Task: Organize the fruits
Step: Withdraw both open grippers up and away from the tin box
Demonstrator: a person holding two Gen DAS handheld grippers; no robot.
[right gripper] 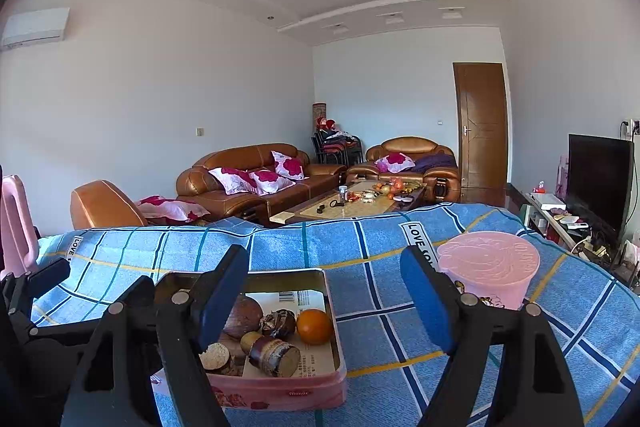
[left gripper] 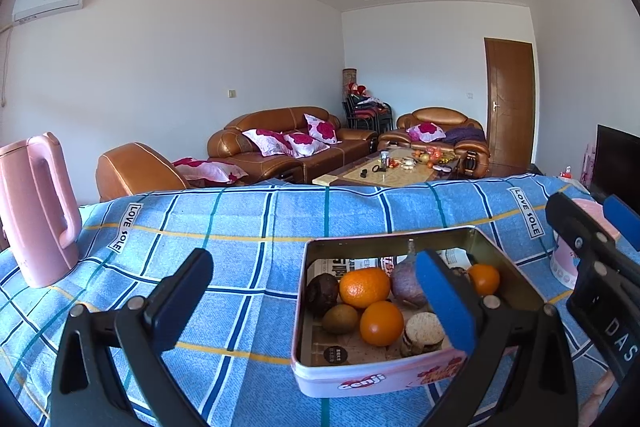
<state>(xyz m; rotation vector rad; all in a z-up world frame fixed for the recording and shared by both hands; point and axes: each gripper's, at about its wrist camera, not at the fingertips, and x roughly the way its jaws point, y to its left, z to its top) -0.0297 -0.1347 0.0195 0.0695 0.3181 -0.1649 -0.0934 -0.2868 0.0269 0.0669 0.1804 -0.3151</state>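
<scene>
A pink tin (left gripper: 380, 381) lined with paper stands on the blue checked cloth. In it lie three oranges, one of them at the middle (left gripper: 364, 287), a kiwi (left gripper: 340, 319), a dark round fruit (left gripper: 322, 293), a purple fruit (left gripper: 406, 285) and round biscuits (left gripper: 424, 333). My left gripper (left gripper: 316, 291) hovers open over the tin's left side, with nothing in it. In the right wrist view the tin (right gripper: 280, 393) sits low at the left, with one orange (right gripper: 314, 325) showing. My right gripper (right gripper: 324, 295) is open and empty above the tin's right edge.
A pink kettle (left gripper: 36, 211) stands at the table's left. A pink lidded tub (right gripper: 488, 267) stands right of the tin, beside the right gripper (left gripper: 594, 223). One of the left gripper's fingers (right gripper: 50, 275) shows at the far left. Sofas, a coffee table and a television lie beyond the table.
</scene>
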